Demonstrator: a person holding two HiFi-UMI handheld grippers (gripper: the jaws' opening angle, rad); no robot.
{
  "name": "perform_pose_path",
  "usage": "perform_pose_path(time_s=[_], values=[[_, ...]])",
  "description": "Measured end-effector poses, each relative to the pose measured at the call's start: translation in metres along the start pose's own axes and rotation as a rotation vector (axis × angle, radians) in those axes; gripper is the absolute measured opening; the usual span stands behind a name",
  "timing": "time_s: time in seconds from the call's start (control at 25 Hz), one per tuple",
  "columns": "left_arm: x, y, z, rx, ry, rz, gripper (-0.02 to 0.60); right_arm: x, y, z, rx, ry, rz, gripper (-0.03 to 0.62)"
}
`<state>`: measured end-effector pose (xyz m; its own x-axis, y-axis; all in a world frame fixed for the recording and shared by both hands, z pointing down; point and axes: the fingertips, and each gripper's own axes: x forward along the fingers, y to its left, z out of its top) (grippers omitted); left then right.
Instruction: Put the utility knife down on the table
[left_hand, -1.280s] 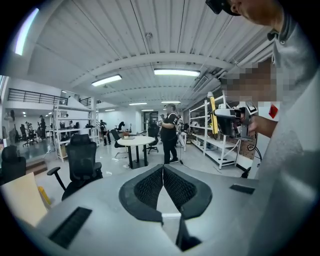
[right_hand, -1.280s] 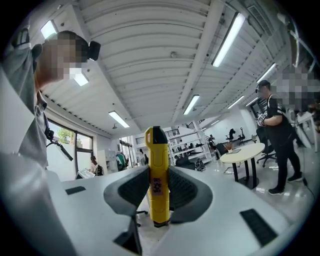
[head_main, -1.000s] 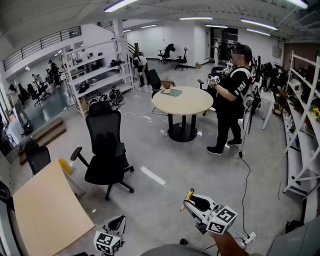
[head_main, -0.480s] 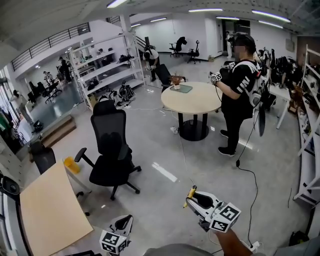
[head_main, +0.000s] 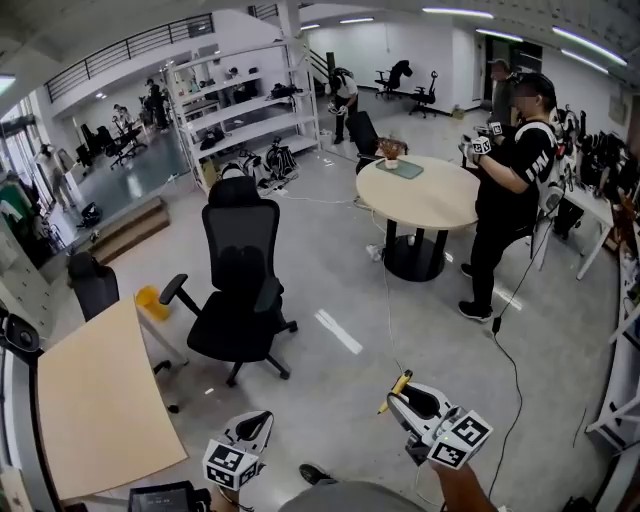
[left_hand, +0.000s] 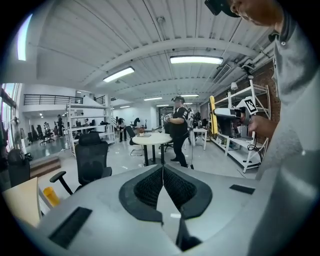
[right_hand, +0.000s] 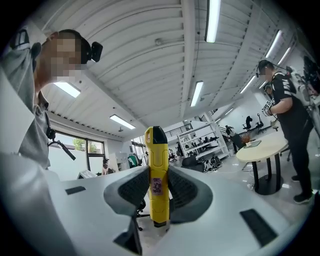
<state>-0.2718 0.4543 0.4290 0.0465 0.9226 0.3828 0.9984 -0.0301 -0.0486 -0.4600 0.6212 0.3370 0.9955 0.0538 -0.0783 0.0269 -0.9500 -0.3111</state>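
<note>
Head view: the right gripper (head_main: 412, 398) sat low at the frame's bottom, over bare floor, w/ the yellow utility knife (head_main: 401, 388) sticking out past its tips & pointing fwd and up-left. The left gripper (head_main: 252, 432) hung low beside it, nothing seen in it. The nearest surface was the wooden table (head_main: 95, 400) off to the person's left, well apart from the knife. A round table (head_main: 425, 195) stood across the room, w/ another person (head_main: 515, 160) at it & an office chair (head_main: 240, 285) in btwn. So the knife was in the air, not over any table.

Left gripper view: the jaws were together, pads meeting at the tips, nothing btwn them. The right gripper & knife showed off to the side, held up in open air.

Right gripper view: the jaws were clamped on the knife's yellow body from both sides, approx. mid-length. The knife ran along the jaws w/ its black-tipped nose well past them. Only ceiling, shelving & the far room lay beyond, no tabletop beneath.

Progress, as a judgement: the knife was gripped & carried, so the put-down itself was not yet begun. Left to do: bring it over a table, lower it till it rests, then let go. Which table was meant couldn't be told.
</note>
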Motion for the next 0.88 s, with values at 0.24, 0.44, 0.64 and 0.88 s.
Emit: perform_pose_path(time_s=[0.24, 0.44, 0.64, 0.88], values=[[0.030, 0.082, 0.013, -0.005, -0.036, -0.001, 0.005, 0.090, -0.020, 0.005, -0.019, 0.010, 0.011, 0.118], [0.040, 0.143, 0.010, -0.016, -0.034, 0.029, 0.006, 0.157, -0.030, 0.006, -0.027, 0.011, 0.035, 0.118], [0.040, 0.194, 0.009, -0.066, -0.023, 0.101, 0.006, 0.230, -0.040, 0.007, -0.022, 0.048, 0.126, 0.118], [0.055, 0.250, 0.008, -0.101, 0.002, 0.250, 0.005, 0.315, -0.076, -0.001, 0.013, 0.085, 0.271, 0.118]])
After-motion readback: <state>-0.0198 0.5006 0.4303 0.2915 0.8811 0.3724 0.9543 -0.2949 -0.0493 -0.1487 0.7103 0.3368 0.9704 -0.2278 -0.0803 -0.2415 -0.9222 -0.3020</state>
